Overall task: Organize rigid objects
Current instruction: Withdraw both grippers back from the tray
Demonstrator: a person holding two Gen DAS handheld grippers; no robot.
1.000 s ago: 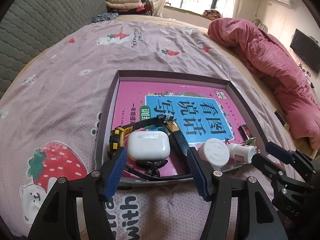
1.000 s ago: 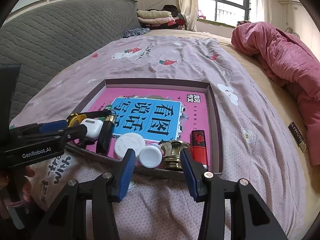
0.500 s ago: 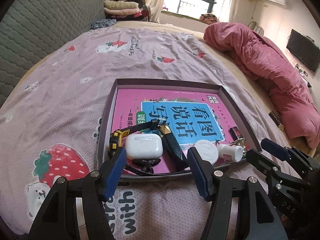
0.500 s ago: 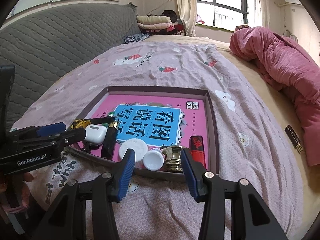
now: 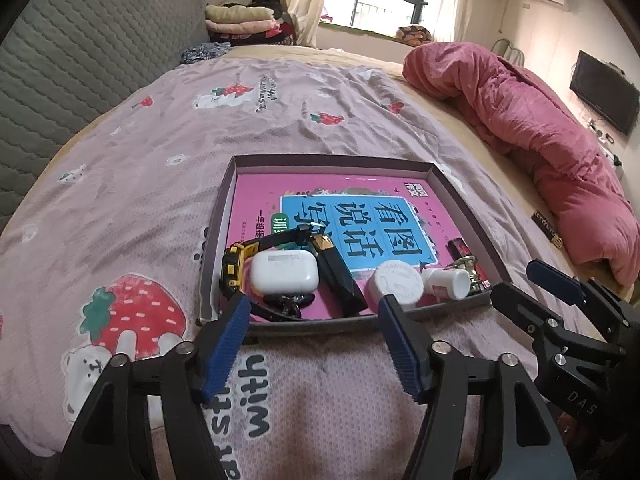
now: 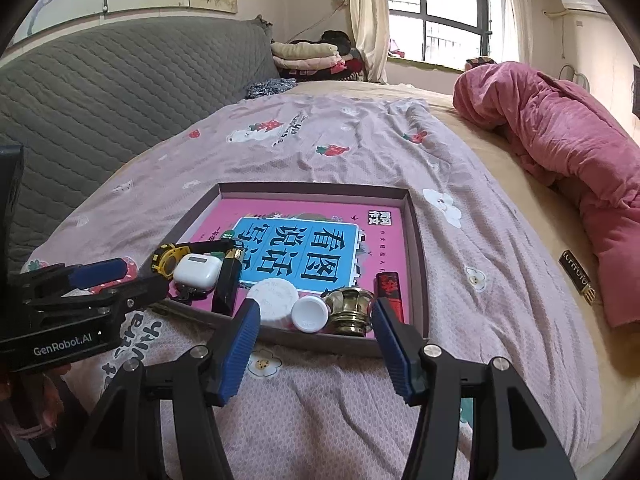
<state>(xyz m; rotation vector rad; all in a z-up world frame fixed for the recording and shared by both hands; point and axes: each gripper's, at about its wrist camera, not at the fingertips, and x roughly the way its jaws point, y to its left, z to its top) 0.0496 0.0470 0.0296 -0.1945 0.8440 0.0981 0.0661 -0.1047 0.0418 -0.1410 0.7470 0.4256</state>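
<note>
Both the left gripper (image 5: 314, 338) and the right gripper (image 6: 316, 344) are empty, jaws opening, hovering just short of the tray (image 5: 216, 220). The white earbud case (image 5: 284, 272) near the tray's front wall looks light, hard and slippery; take it across its flat sides.

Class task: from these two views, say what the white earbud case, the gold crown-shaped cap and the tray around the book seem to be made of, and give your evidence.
White earbud case: probably hard plastic, glossy; smooth rounded shell with soft highlights.
Gold crown-shaped cap: looks like metal or metallised plastic; bright mirror-like reflections, which one is unclear.
Tray: likely cardboard, matte; thin, flat, straight walls without shine.
</note>
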